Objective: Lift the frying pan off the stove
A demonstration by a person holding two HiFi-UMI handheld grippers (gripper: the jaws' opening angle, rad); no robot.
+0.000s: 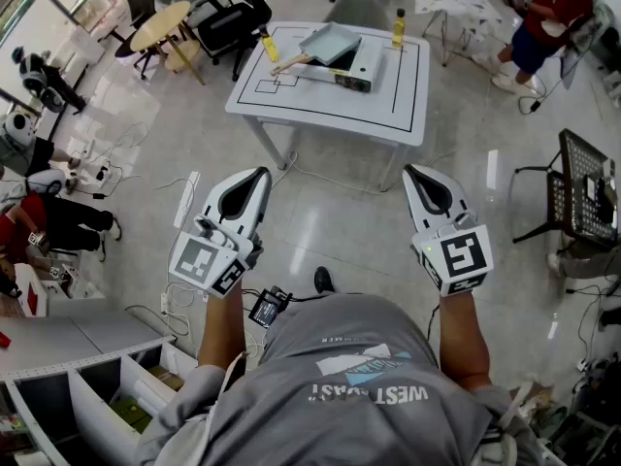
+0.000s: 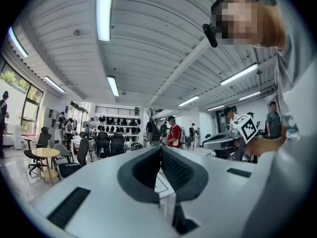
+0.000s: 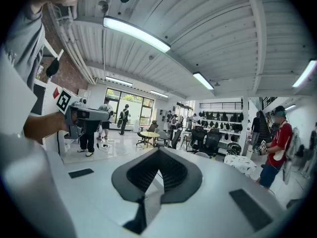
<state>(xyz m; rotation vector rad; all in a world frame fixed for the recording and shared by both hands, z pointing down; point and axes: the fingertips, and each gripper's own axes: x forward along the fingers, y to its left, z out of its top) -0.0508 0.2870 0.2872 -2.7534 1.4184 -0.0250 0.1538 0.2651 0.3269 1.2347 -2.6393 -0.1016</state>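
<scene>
Not started. Frying pan [image 1: 330, 42] still on stove [image 1: 357, 74], far-edge side of table [image 1: 388, 105], well apart from grippers. Left gripper [image 1: 258, 175] + right gripper [image 1: 413, 171] both closed, nothing held. Approach, grab, lift all TBD.

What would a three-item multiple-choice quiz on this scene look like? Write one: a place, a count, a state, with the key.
1. The frying pan sits: A) on the stove on the white table; B) on the floor; C) on a chair.
2. Yellow bottles on the table: A) one; B) two; C) four.
3. The fingers of the left gripper are: A) wide apart; B) shut on the pan's handle; C) shut, empty.
Key: 1 A, the pan rests atop the stove; 2 B, one bottle stands at each side of the stove; 3 C, the fingers meet with nothing between them.
</scene>
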